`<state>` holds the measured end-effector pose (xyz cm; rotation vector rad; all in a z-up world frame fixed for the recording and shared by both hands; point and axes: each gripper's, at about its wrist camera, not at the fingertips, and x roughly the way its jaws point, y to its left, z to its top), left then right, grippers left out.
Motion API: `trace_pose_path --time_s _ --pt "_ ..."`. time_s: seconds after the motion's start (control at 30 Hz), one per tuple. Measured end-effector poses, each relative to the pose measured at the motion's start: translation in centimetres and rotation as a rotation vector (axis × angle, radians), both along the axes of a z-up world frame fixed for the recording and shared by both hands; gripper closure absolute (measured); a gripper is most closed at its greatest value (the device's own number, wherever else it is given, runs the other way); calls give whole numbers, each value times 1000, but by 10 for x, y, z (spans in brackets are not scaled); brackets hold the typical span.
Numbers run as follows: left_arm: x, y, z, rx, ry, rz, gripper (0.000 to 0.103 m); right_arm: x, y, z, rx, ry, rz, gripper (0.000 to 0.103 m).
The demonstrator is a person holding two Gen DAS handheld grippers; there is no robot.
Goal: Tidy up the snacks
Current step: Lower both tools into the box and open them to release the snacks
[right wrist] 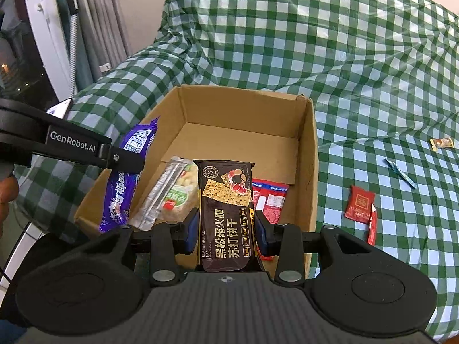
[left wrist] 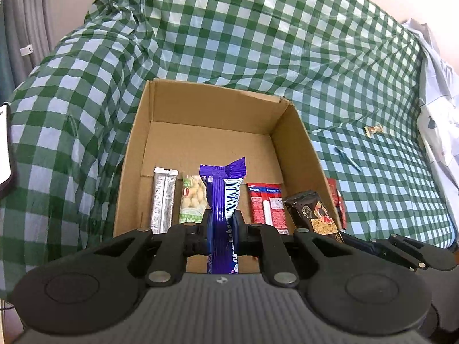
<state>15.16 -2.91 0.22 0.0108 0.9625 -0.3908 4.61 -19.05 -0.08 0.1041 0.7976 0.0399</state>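
A cardboard box (left wrist: 212, 132) sits open on a green-checked cloth (left wrist: 258, 43), and everything else is placed against it. Over the box's near edge, the left gripper (left wrist: 220, 223) pinches a purple candy pack (left wrist: 222, 200) between its blue pads, the pack standing on edge and pointing into the box. On the box floor left of that pack lie a silver sachet (left wrist: 163, 200) and, just beside it, a clear bag of pale round snacks (left wrist: 192, 200). Right of the purple pack lies a red packet (left wrist: 268, 206), flat on the floor.

Farther right, over the box's near right part, the right gripper (right wrist: 226, 229) is clamped on a black truffle ham cracker pack (right wrist: 225, 215), which lies lengthwise between its fingers above the red packet.

On the cloth outside the box's right wall lie a small red square packet (right wrist: 360, 204) with a thin red stick (right wrist: 372, 226) touching its corner. Beyond them lie a blue stick sachet (right wrist: 400, 173) and, farthest from the box, a small wrapped candy (right wrist: 441, 144).
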Motion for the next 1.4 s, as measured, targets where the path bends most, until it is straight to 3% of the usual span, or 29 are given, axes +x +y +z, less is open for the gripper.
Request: trace_pose_path --time_s 0.53,0.97,1.03,1.07,1.1,1.13,1.17,1.4 --pt "52 -10 -44 52 68 36 89 47 -9 -35 -4 66 -8 62" --pt "69 -11 -68 92 107 46 87 69 -13 -54 -7 101 -10 62" --pt "70 -10 -68 93 109 66 56 71 -12 -55 -13 101 -9 61" --pt "70 -9 -67 94 104 84 16 72 -12 -54 -24 99 -11 58" --pt "68 -6 -64 96 89 108 1 73 -11 -53 -42 94 -15 42" --pt "63 -3 -58 86 48 133 0 73 -10 -51 -54 86 -22 24" --pt "57 0 -53 78 14 140 0 72 -10 -48 -65 70 -29 18" --pt "25 12 -36 112 11 116 0 47 -9 -34 -43 95 -11 11"
